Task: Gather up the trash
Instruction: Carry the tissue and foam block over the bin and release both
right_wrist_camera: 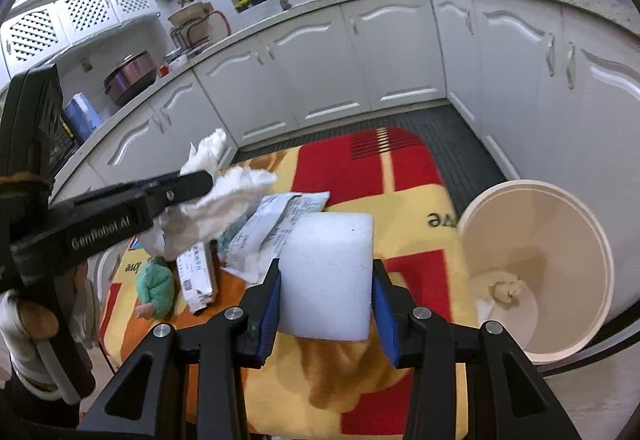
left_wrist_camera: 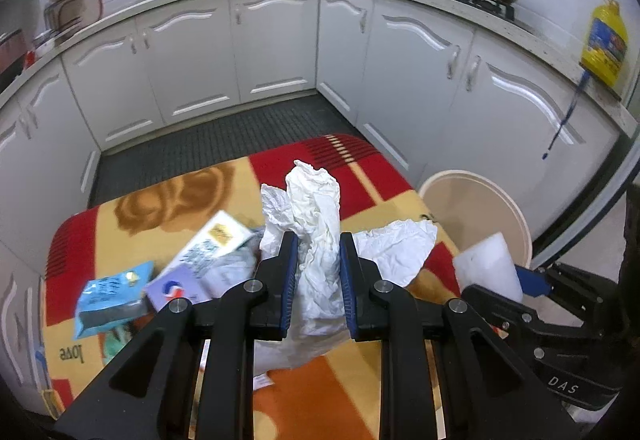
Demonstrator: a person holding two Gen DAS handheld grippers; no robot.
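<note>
Left gripper [left_wrist_camera: 319, 264], at the lower centre of the left wrist view: clenched on a crumpled white tissue paper [left_wrist_camera: 316, 224], held up above the red, yellow and orange patterned blanket [left_wrist_camera: 352, 380]. Lower end of the tissue hidden behind the black gripper body. Another white crumpled paper [left_wrist_camera: 394, 246] just right of the fingers; cannot tell if separate or part of the same wad.

Right gripper [right_wrist_camera: 326, 300], at the lower centre of the right wrist view: grasping a white foam block [right_wrist_camera: 328, 272] between blue pads [right_wrist_camera: 270, 310]. Bottom edge of the block partly covered by the fingers.

At the right of both views, a round cream-coloured plastic bin [right_wrist_camera: 592, 272] beside the blanket, cut off by the frame edge, with a small beige lump [right_wrist_camera: 506, 292] inside, too blurred to identify.

On the blanket, left of centre: printed paper packets [right_wrist_camera: 276, 224], a white labelled box [right_wrist_camera: 196, 276], a green cloth wad [right_wrist_camera: 156, 286]. In the left wrist view, a light blue packet [left_wrist_camera: 110, 296] and a white carton [left_wrist_camera: 212, 244], both blurred, text unreadable.
</note>
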